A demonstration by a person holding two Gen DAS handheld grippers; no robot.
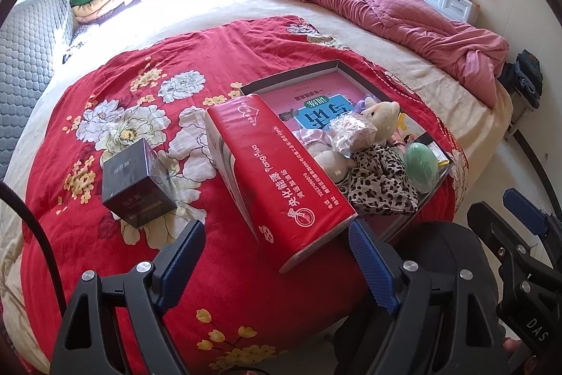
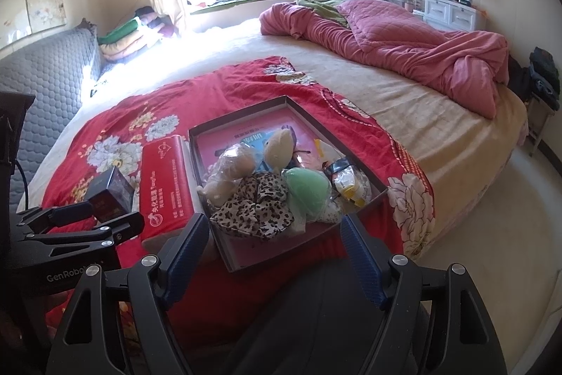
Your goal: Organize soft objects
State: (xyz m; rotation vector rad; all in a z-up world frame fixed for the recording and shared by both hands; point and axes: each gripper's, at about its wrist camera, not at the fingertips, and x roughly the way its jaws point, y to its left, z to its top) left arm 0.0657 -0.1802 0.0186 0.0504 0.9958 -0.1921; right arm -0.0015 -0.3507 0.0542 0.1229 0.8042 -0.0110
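Both hand-held grippers, left [image 1: 277,245] and right [image 2: 274,238], hover wide open, empty. The leopard scrunchie [image 2: 253,209] at the box's [image 2: 242,108] near edge looks light and squashy; pinch its bunched middle.

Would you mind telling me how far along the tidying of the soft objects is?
Done: plush toy, leopard-print scrunchie and green sponge lie in the shallow box. In hand: nothing; left hand-held gripper and right hand-held gripper are open. Left: red tissue pack beside the box.

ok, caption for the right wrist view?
Open right claw poised above shallow box of soft toys and leopard-print scrunchie on red floral blanket.
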